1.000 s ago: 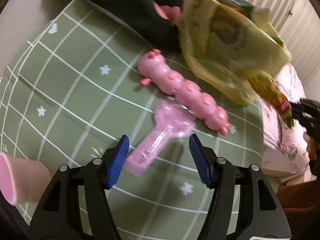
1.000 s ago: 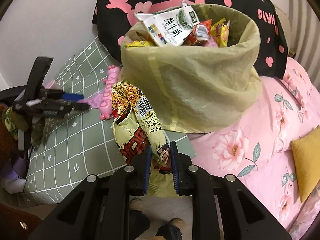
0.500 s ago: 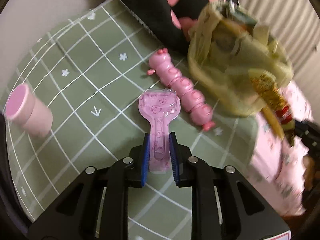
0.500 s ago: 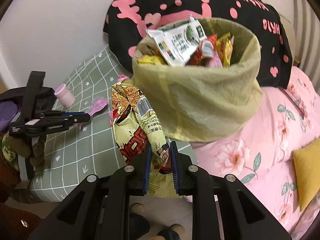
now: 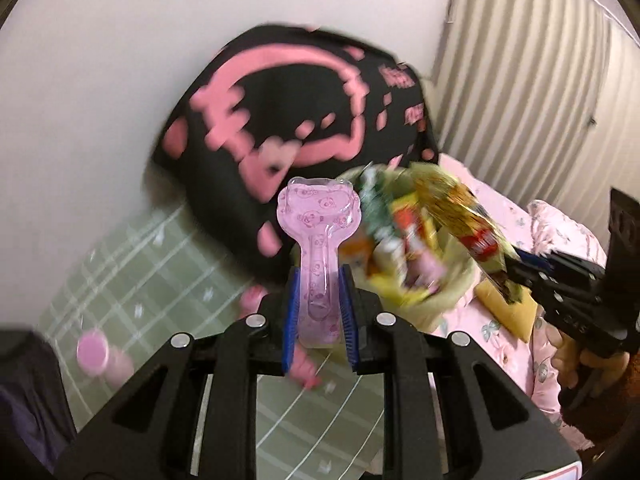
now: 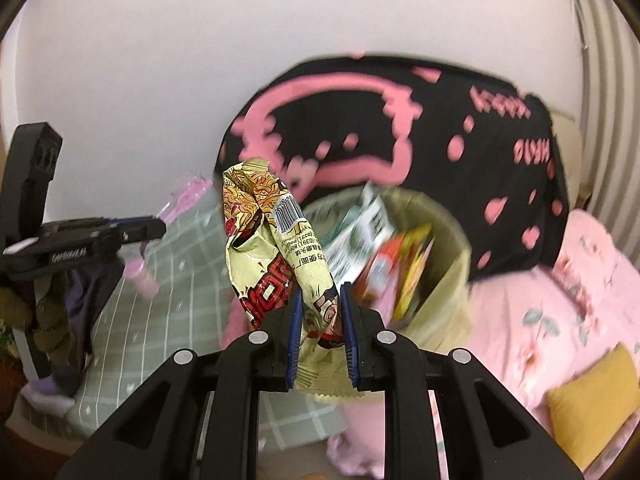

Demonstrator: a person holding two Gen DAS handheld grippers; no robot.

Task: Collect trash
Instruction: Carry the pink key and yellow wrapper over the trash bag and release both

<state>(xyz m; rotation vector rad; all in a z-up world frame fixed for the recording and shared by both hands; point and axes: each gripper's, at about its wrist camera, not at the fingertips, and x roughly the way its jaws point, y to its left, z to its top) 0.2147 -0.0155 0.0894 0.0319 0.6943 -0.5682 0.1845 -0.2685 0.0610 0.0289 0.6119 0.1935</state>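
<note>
While the trash bag (image 6: 436, 264) already sits stuffed with wrappers, we carry two more pieces, neither dropped in yet. Our left gripper (image 5: 318, 312) pinches the pink plastic blister pack (image 5: 320, 232) by its stem, head sticking up past the tips. Our right gripper (image 6: 320, 332) clamps the noodle packet (image 6: 272, 248) low, beside the bag's mouth (frames blurry).

Left wrist view looks forward along its own fingers from the scene's left, close above the green checked sheet (image 5: 132, 276), facing the black pillow (image 5: 288, 120) at the far wall. Right wrist view looks likewise from the near right. Both share the pillow and yellow trash bag (image 6: 448, 292); each shows the other gripper.
</note>
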